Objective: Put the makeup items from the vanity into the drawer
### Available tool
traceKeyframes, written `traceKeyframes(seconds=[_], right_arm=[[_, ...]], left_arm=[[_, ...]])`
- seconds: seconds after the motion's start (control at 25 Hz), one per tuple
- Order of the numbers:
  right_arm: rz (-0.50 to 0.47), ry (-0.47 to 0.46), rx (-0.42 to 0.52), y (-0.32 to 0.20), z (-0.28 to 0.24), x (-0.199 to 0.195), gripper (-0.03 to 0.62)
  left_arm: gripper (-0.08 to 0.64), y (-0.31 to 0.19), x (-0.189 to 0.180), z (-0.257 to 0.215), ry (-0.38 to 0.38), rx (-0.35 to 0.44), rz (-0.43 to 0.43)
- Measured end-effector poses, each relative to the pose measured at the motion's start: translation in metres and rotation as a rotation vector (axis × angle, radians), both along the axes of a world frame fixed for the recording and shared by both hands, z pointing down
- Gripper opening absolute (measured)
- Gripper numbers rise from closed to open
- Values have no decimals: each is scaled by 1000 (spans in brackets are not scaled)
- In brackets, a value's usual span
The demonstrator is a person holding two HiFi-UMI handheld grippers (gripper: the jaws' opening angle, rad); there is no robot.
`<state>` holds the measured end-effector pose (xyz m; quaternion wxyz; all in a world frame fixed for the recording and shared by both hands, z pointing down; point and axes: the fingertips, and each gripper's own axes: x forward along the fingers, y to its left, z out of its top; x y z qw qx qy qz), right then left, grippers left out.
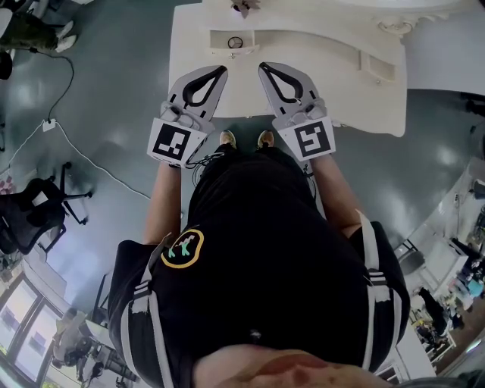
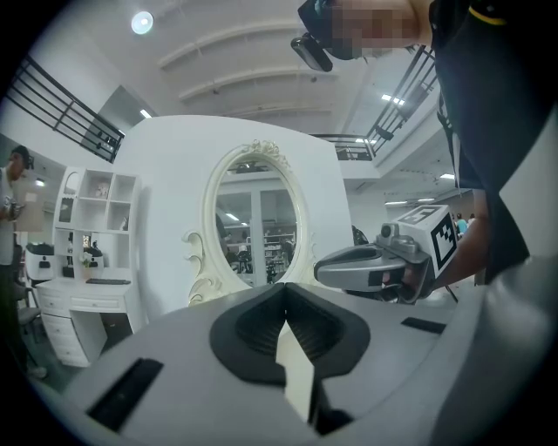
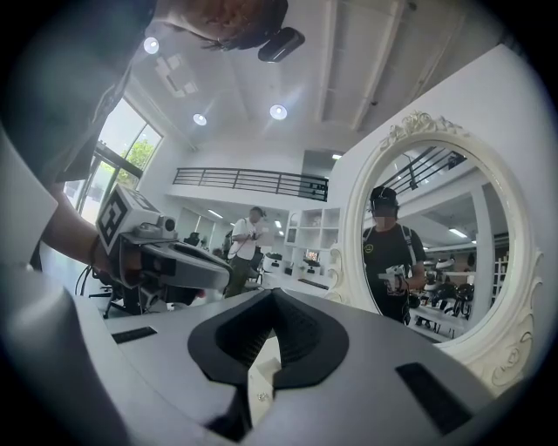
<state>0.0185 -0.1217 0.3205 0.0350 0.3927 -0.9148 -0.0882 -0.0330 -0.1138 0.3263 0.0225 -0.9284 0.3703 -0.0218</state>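
Note:
The white vanity [image 1: 326, 76] fills the top of the head view. A shallow rectangular recess [image 1: 218, 42] in its top holds a small round item [image 1: 236, 42]. A dark small object [image 1: 244, 7] lies at the far edge. My left gripper [image 1: 220, 70] and right gripper [image 1: 264, 68] hover side by side over the vanity's near edge, both shut with nothing between the jaws. In the left gripper view my left gripper [image 2: 283, 288] points at the oval mirror [image 2: 255, 222]. In the right gripper view my right gripper [image 3: 272, 293] is also shut and empty, beside the mirror [image 3: 436, 253].
A small raised box [image 1: 377, 68] sits on the vanity's right side. A black office chair [image 1: 34, 212] and a cable [image 1: 83, 155] lie on the grey floor to the left. A white shelf unit [image 2: 87, 261] and a standing person [image 3: 244, 237] are farther off.

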Motion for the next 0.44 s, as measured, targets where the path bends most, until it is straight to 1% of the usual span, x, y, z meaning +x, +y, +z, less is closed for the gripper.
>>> traceKeyframes(seconds=[0.12, 0.44], right_arm=[[2, -11, 11, 0, -3, -1, 19], [7, -14, 2, -1, -3, 2, 19]], left_arm=[[18, 1, 1, -1, -1, 1, -1], [18, 1, 3, -2, 2, 8, -5]])
